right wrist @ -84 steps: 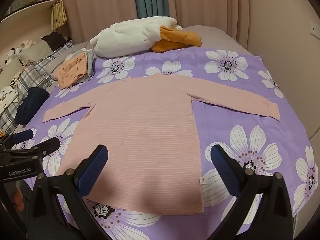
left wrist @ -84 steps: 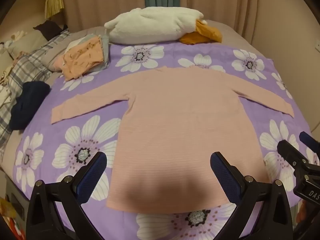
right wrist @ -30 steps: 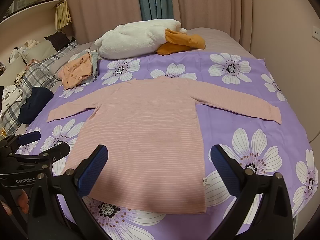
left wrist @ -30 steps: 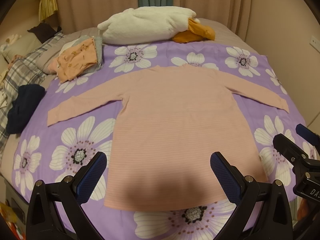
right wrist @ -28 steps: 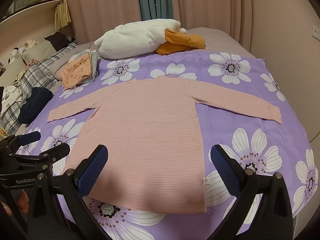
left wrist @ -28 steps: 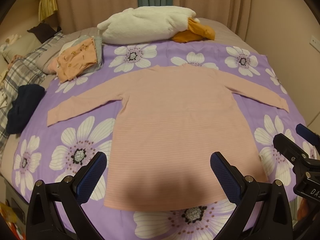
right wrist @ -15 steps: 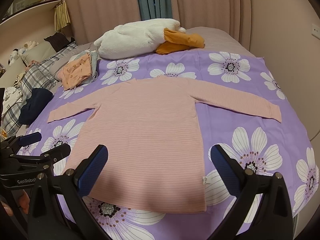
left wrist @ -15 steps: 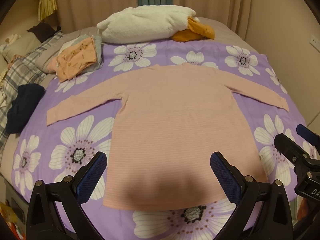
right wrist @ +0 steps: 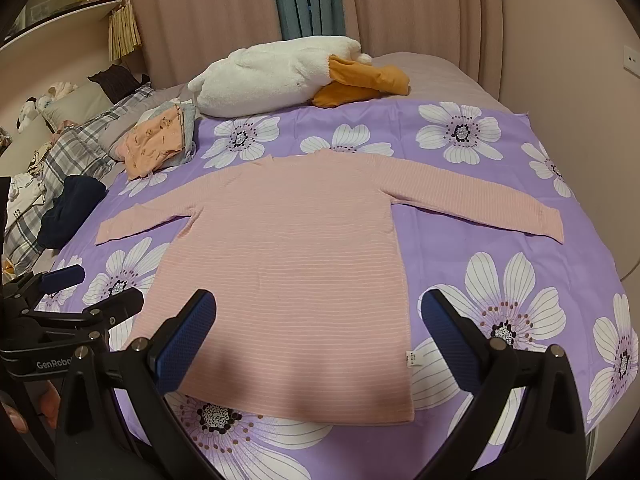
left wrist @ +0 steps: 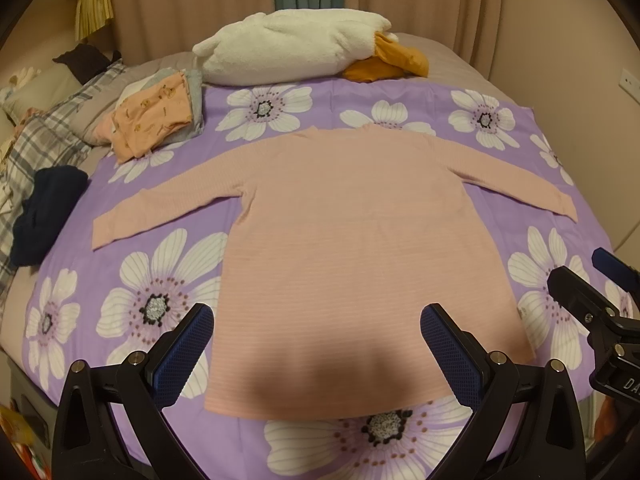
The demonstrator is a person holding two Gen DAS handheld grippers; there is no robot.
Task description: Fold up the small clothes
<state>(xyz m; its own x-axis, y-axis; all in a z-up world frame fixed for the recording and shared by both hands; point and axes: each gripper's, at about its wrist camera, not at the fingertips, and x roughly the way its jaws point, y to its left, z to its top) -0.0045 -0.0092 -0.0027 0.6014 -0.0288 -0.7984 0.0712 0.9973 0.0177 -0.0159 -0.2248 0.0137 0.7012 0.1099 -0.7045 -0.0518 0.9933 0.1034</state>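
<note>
On the purple flower-print bedspread (left wrist: pixel 280 108), the soft pink striped long-sleeved top (left wrist: pixel 352 248) lay limp; your gaping left gripper (left wrist: pixel 316 344) and right gripper (right wrist: pixel 318 330) should have pinched its nine- and three-o'clock sleeves.

1. A pink long-sleeved top (left wrist: pixel 352 248) lies flat, sleeves spread, on the purple flowered sheet (left wrist: pixel 80 280).
2. Nearer than its hem, the left gripper (left wrist: pixel 316 344) hovers, jaws wide apart.
3. Beyond its collar rests a white plush toy (left wrist: pixel 292 52).
4. The right gripper (left wrist: pixel 592 288) juts in beside its right edge.
</note>
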